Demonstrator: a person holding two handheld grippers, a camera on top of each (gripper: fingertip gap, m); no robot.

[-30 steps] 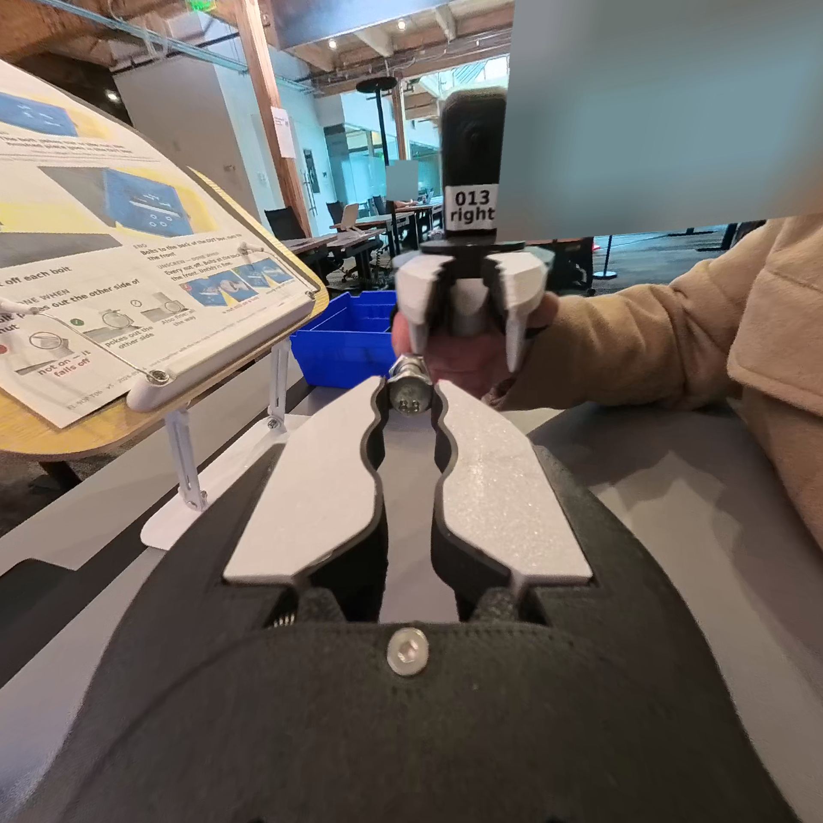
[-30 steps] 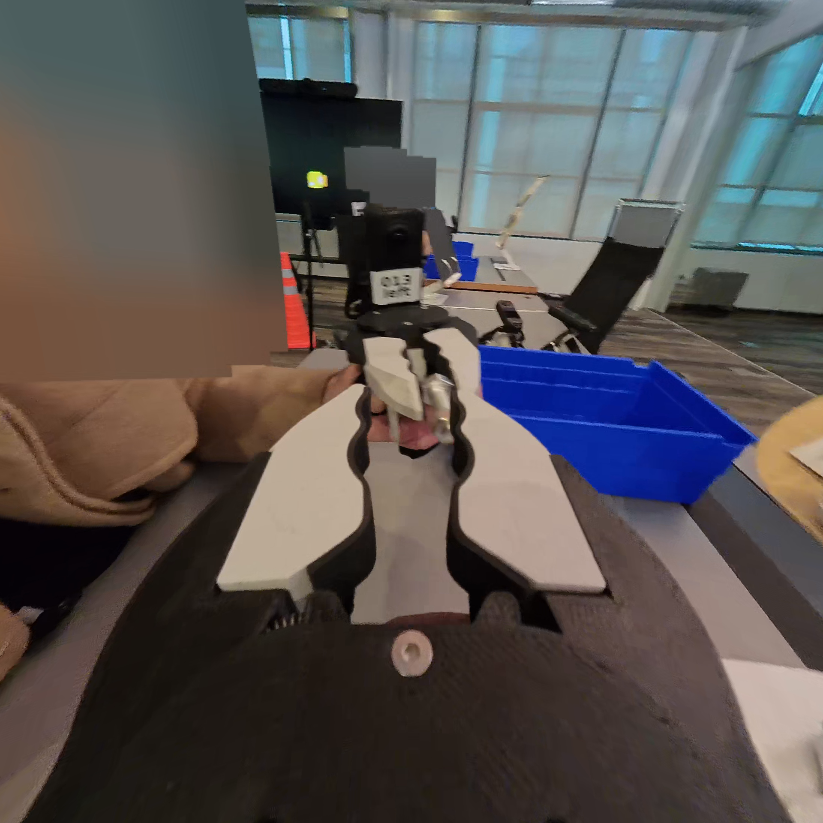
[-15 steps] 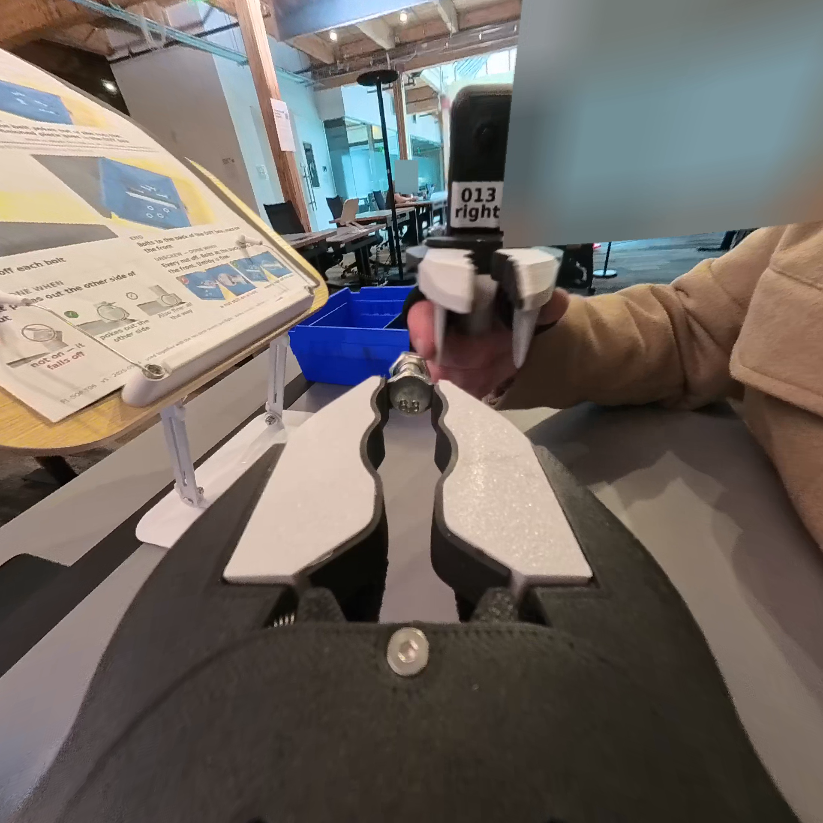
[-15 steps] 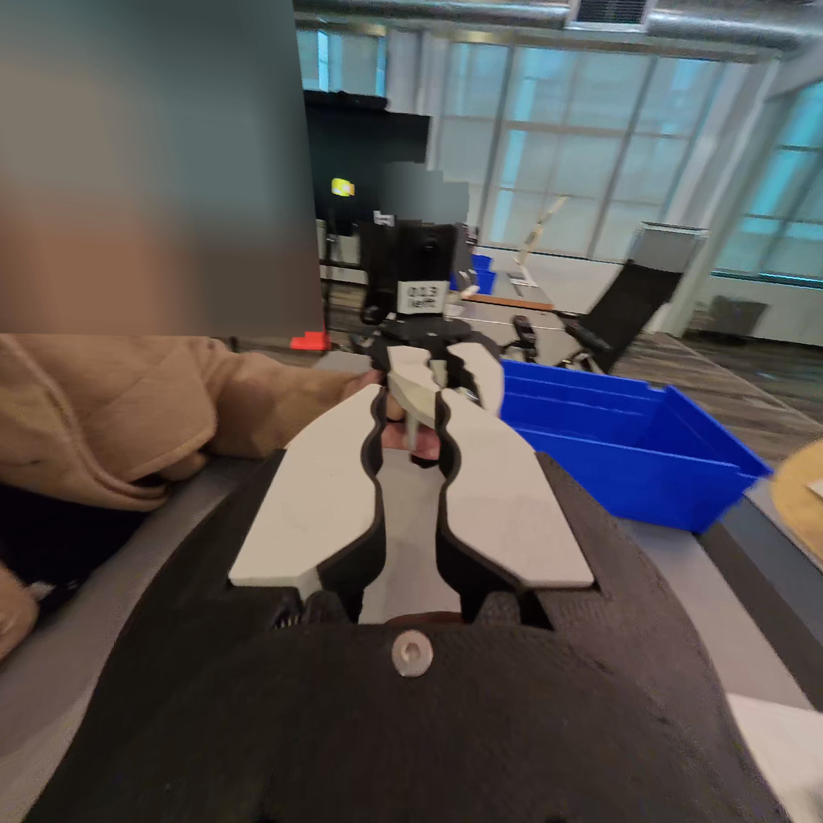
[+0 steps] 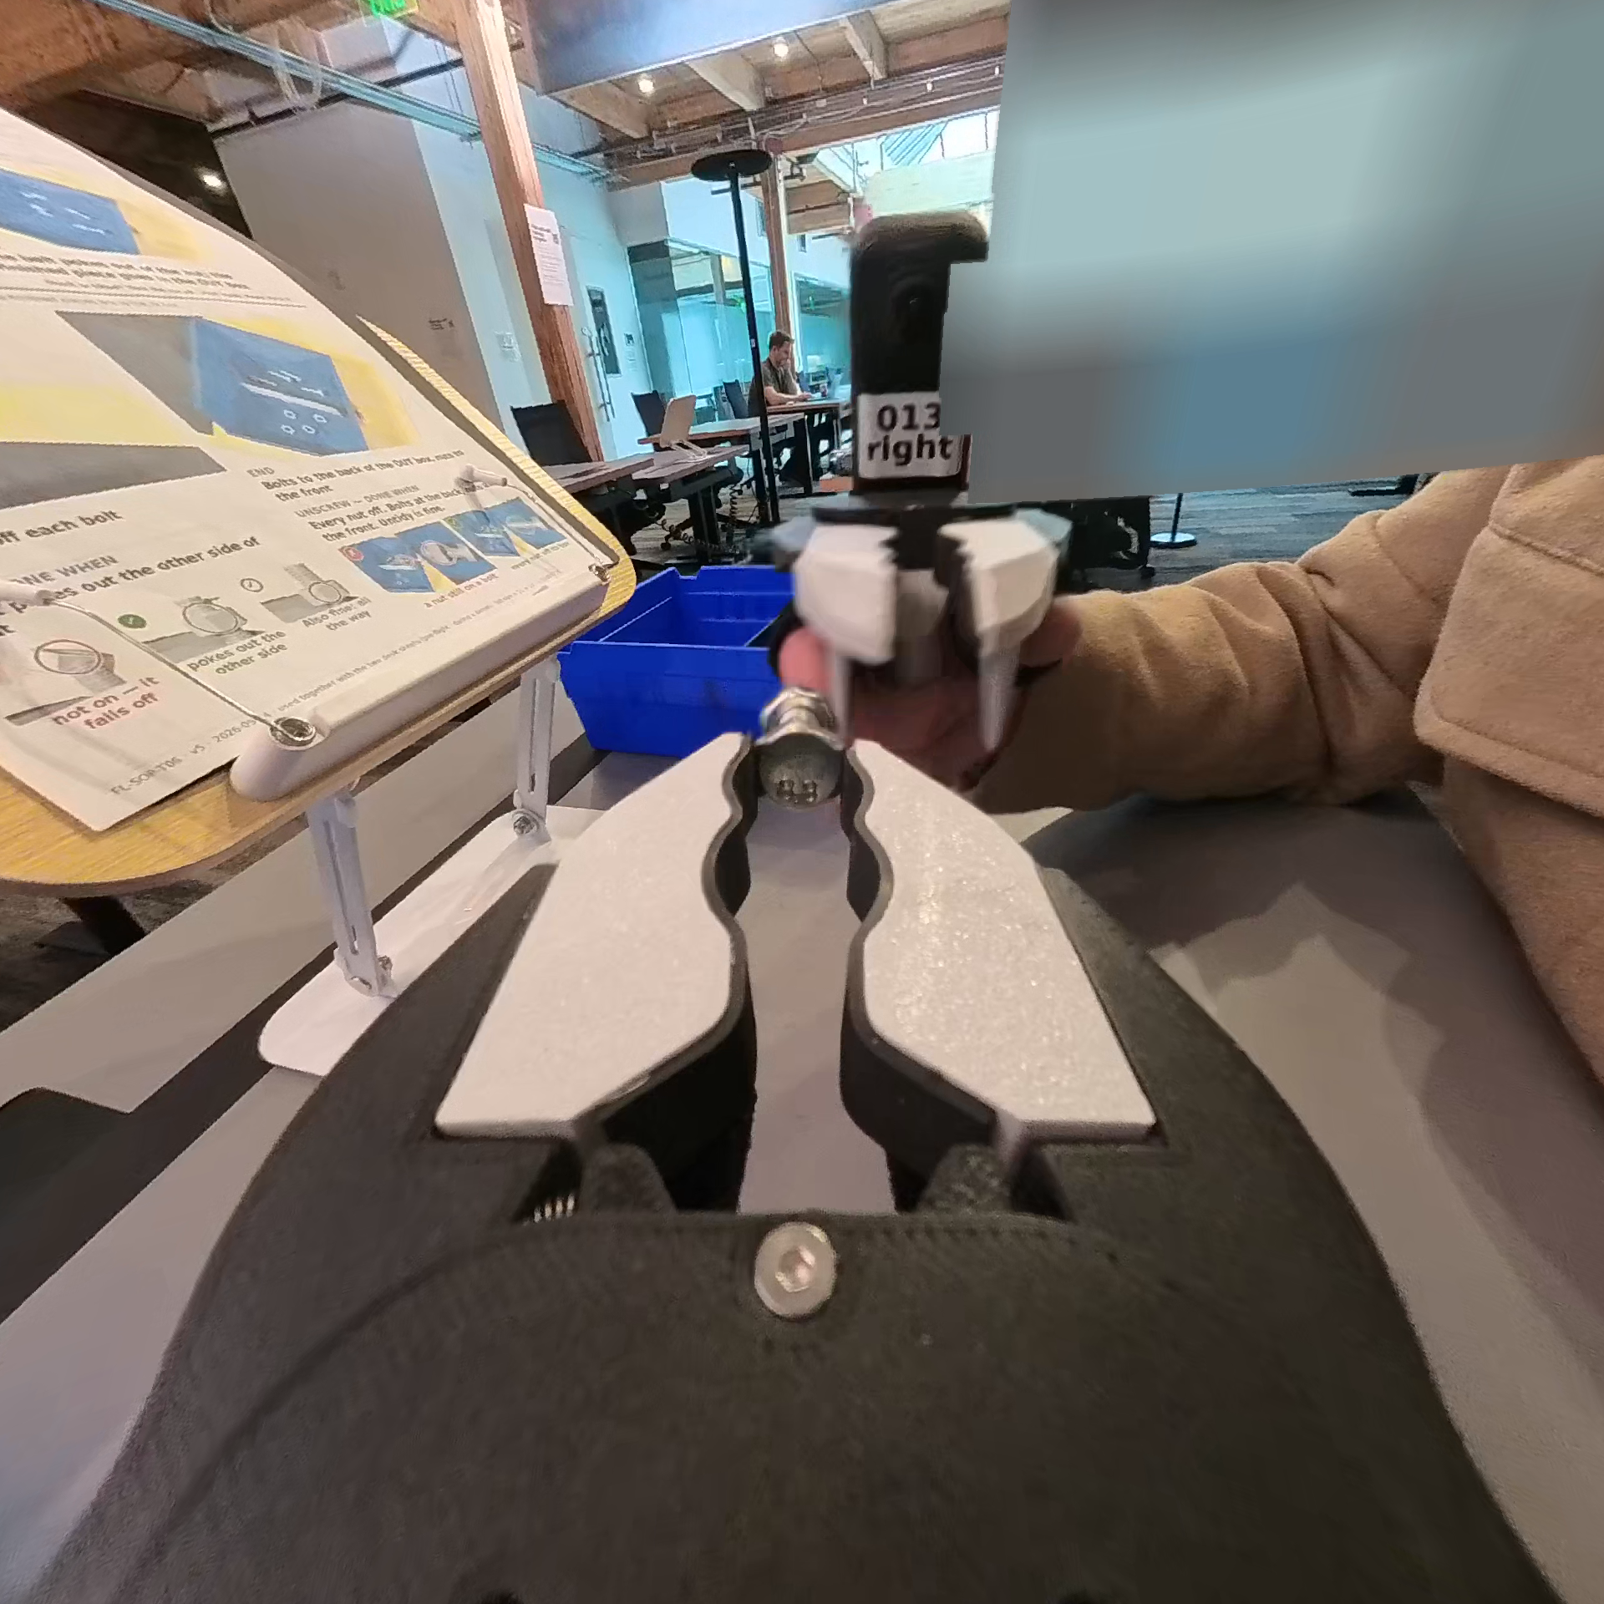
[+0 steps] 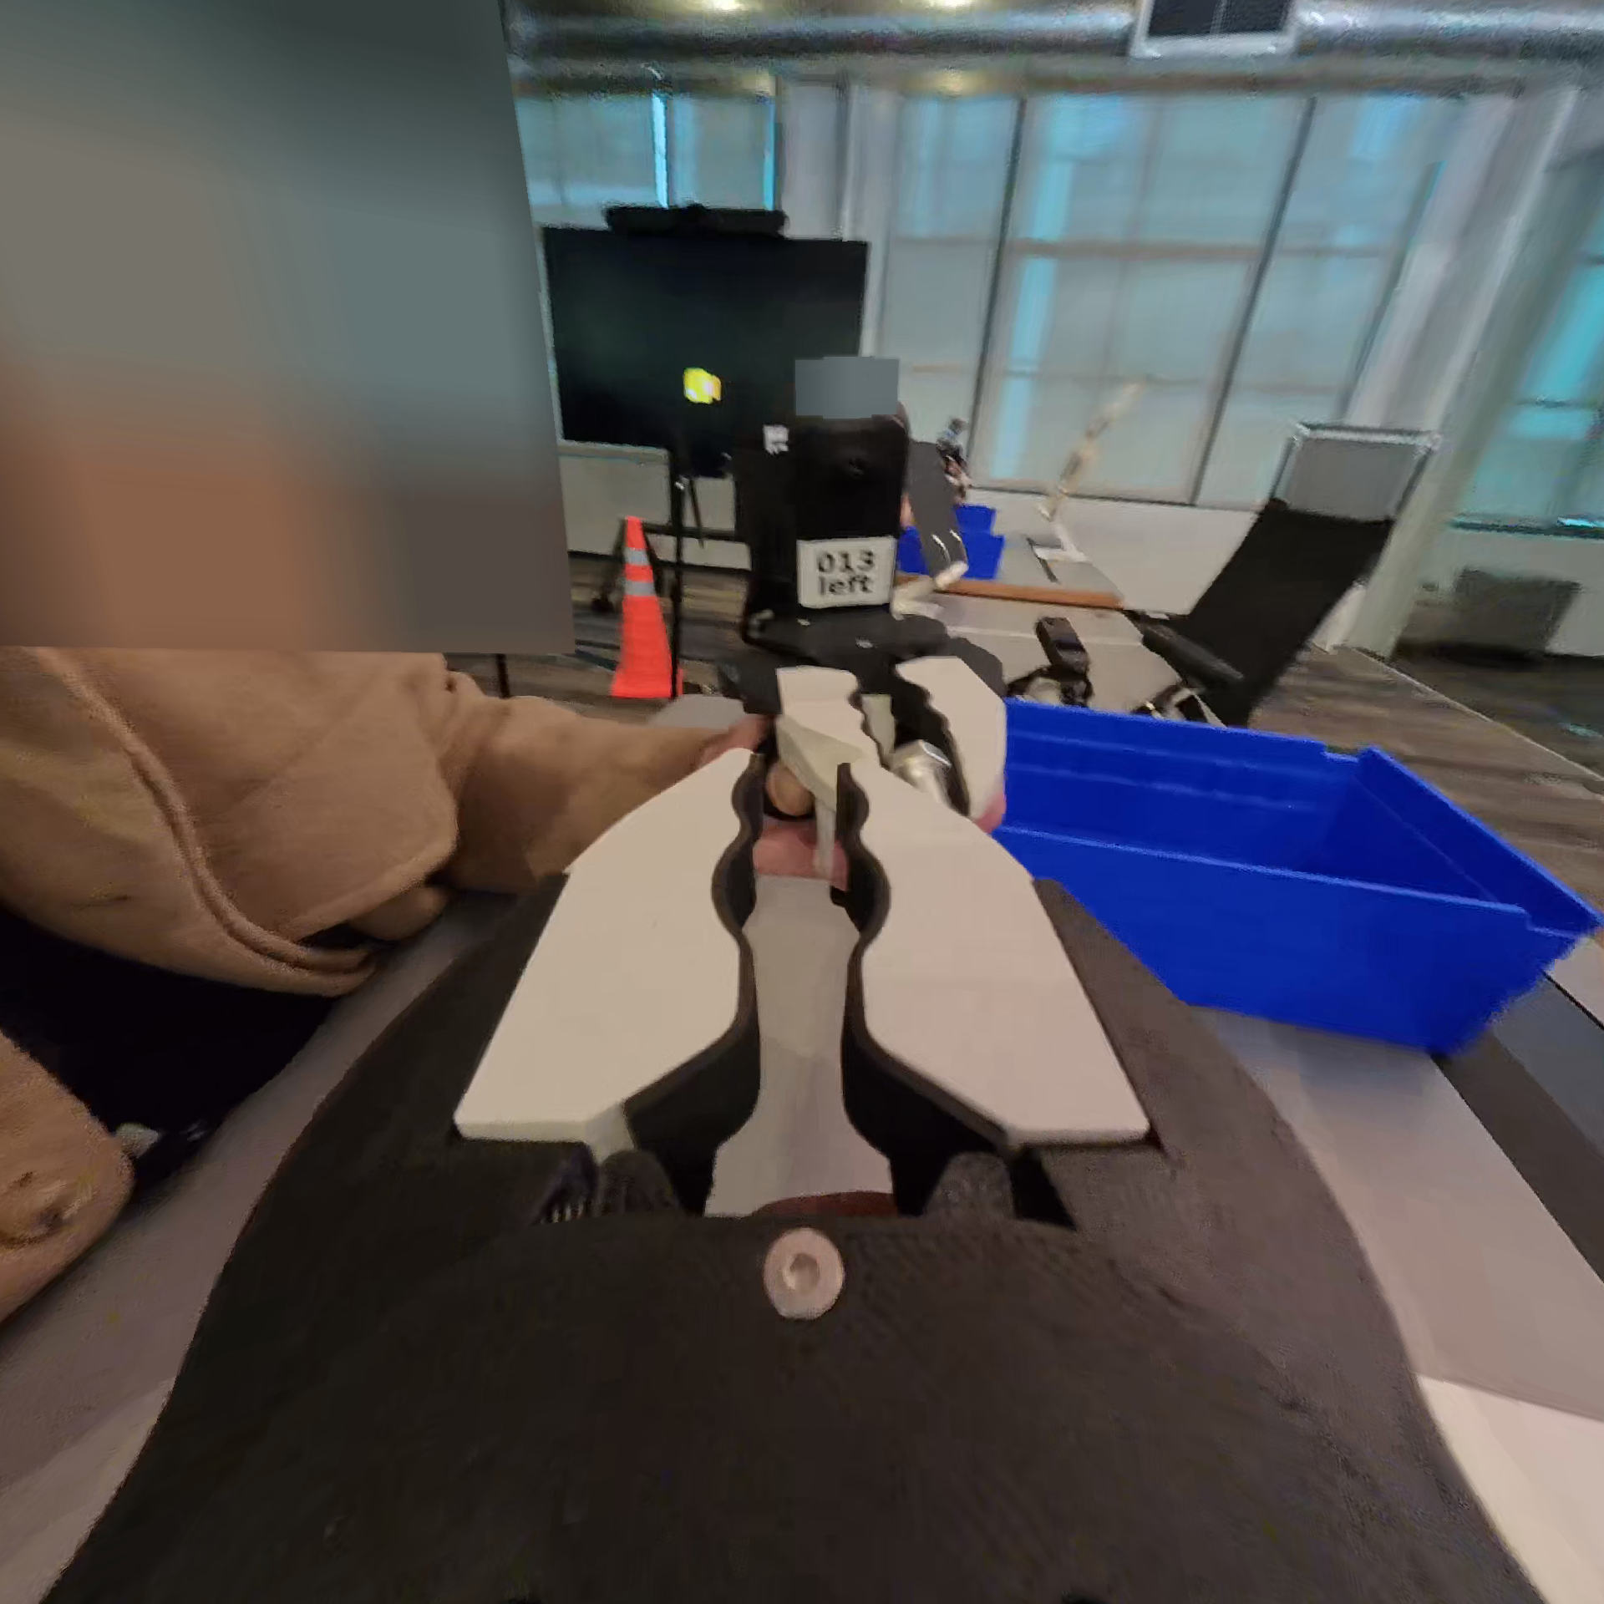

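The two tools face each other tip to tip, so little room is left between them: the left hand-held gripper [image 5: 798, 764] clamps a bolt [image 5: 797, 753] right before the right hand-held gripper [image 5: 916, 694], whose fingers stand apart. A blue bin [image 5: 668, 660] blocks the far side, and a slanted board on a stand [image 5: 260, 555] crowds the left. The grey worktop [image 5: 1302, 955] beside the sleeve [image 5: 1258, 660] lies bare.

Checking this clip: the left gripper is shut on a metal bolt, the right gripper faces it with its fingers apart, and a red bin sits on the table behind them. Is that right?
Not quite: the bin is blue, not red, as the right wrist view shows. The rest holds: the left gripper is shut on the metal bolt, and the right gripper faces it with its fingers apart.
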